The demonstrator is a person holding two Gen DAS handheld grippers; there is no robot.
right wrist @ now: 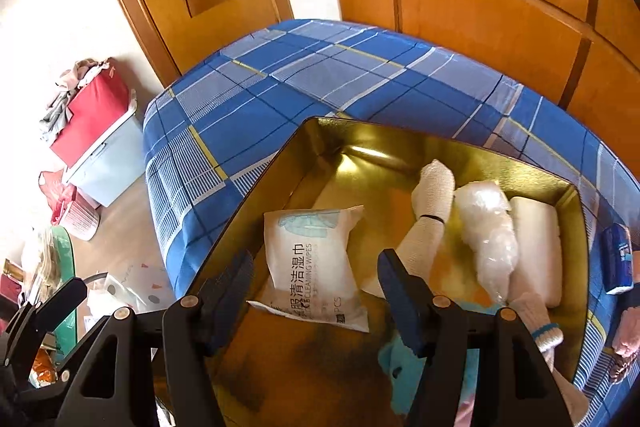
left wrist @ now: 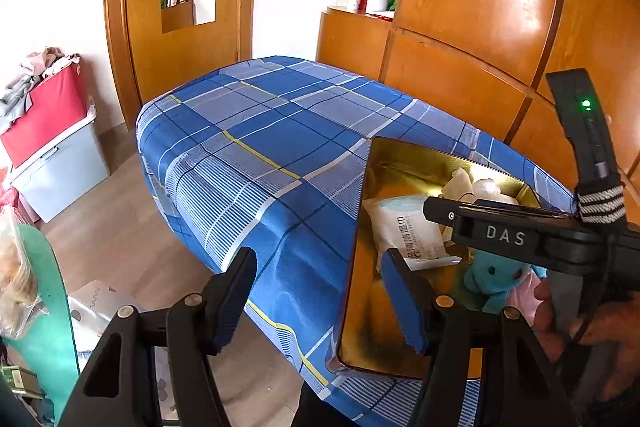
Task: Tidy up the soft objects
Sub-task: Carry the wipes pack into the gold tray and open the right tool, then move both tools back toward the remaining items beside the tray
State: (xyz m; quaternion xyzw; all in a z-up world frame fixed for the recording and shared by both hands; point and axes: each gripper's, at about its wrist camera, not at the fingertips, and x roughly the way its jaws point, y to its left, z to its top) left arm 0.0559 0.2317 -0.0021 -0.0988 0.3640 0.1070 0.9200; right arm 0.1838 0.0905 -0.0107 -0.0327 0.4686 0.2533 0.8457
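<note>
An open golden tin box (right wrist: 400, 143) sits on a blue plaid cloth (right wrist: 320, 75). It holds a white wipes pack (right wrist: 316, 259), a rolled white cloth with a black band (right wrist: 432, 203), a crinkled clear plastic bag (right wrist: 488, 227), a white pad (right wrist: 536, 247), a knit glove (right wrist: 536, 319) and a teal plush (right wrist: 404, 367). My right gripper (right wrist: 316, 291) hangs open above the wipes pack, touching nothing. My left gripper (left wrist: 320, 303) is open and empty by the box's (left wrist: 416, 157) left wall. In the left wrist view the right gripper (left wrist: 430, 209) reaches over the wipes pack (left wrist: 404, 227) and plush (left wrist: 496, 275).
A small blue tissue pack (right wrist: 618, 259) lies on the cloth right of the box. Wooden cabinets (left wrist: 460, 79) stand behind the cloth-covered surface, a wooden door (left wrist: 176, 39) to the left. On the floor are a pale blue bin with a red bag (left wrist: 52, 147) and loose bags (right wrist: 120, 287).
</note>
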